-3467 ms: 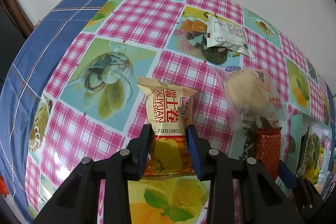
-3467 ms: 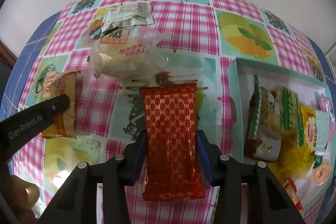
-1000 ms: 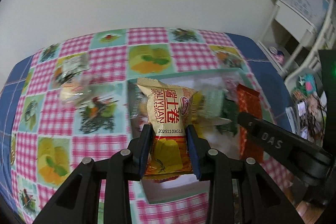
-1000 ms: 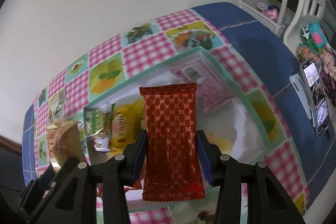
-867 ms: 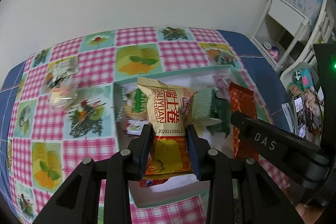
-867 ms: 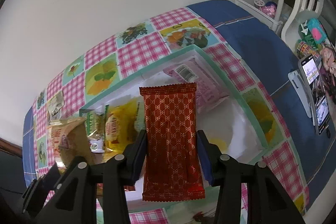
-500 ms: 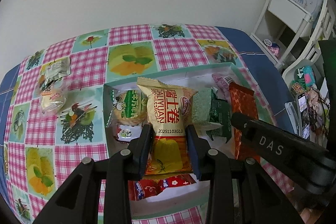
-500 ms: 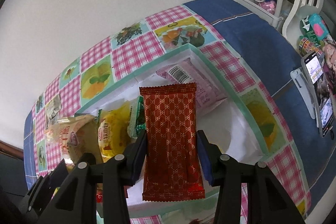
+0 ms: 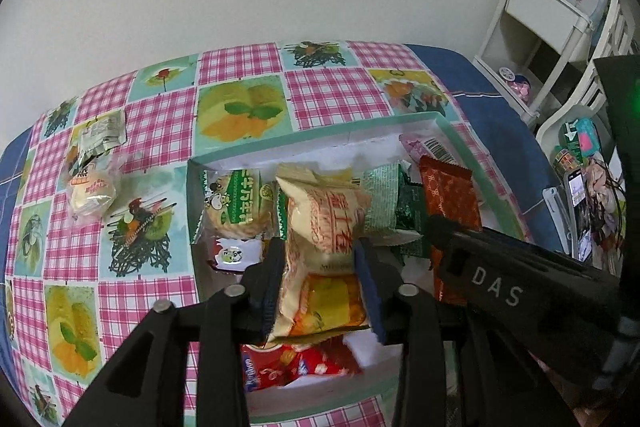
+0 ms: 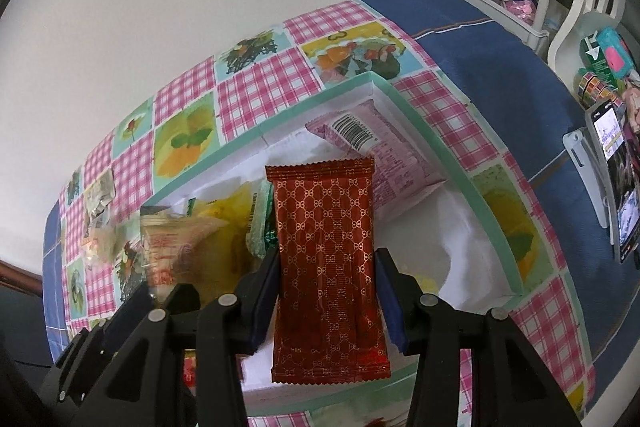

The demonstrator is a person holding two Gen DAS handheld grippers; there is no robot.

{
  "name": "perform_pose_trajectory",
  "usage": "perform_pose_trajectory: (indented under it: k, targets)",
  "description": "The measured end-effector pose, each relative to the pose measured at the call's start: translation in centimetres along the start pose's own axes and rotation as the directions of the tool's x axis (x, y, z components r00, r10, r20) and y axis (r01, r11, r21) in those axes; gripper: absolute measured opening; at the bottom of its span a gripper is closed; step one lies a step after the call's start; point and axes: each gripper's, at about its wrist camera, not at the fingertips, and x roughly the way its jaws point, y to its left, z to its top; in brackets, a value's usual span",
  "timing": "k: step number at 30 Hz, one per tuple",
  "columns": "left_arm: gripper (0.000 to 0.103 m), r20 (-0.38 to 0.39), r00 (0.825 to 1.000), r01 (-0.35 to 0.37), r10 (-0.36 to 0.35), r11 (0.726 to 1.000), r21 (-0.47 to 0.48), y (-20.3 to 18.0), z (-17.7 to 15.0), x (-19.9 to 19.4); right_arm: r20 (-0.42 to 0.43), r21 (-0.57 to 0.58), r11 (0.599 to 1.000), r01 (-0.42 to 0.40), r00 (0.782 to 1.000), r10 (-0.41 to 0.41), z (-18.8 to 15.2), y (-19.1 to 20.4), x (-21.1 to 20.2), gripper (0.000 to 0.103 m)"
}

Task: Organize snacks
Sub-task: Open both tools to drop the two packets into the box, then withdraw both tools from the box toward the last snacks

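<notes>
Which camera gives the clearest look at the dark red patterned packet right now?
The right wrist view: the dark red patterned packet fills the centre, whole and upright between the right tool's pads, above the tray. The left wrist view shows only its upper part, with the right tool's arm crossing in front.

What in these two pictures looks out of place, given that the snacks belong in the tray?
Two packets lie outside the green-rimmed tray, on the checked cloth to its left in the left wrist view. One is a clear-wrapped bun, the other a pale sachet beside it. The rest are in the tray or at the grippers.
</notes>
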Motion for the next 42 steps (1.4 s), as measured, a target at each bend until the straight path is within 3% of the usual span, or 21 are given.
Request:
perform_pose_trajectory:
  k: [8,17,34,42]
  targets:
    - [0.053,-0.013,1.000,-0.013,0.013,1.000,-0.021,0.7,0.0,-0.5,0.013,-0.027,1.000,0.004,1.000,-0.003,0.1,0.4,-0.7,0.051]
    - [0.055,-0.039,0.998,-0.050,0.046,0.992,-0.113,3.6,0.2,-1.5,0.039,-0.071,0.997,0.019,0.999,-0.016,0.0,1.6,-1.9,0.051]
    - [0.062,-0.057,0.978,-0.207,0.200,0.914,-0.348,14.2,-0.1,-3.9,0.049,-0.177,0.984,0.033,0.999,-0.024,-1.5,5.6,-2.4,0.051]
    - [0.062,-0.090,0.975,-0.223,0.204,0.888,-0.403,17.1,-0.8,-3.8,0.042,-0.226,0.974,0.019,0.999,-0.010,-2.3,8.2,-2.1,0.079]
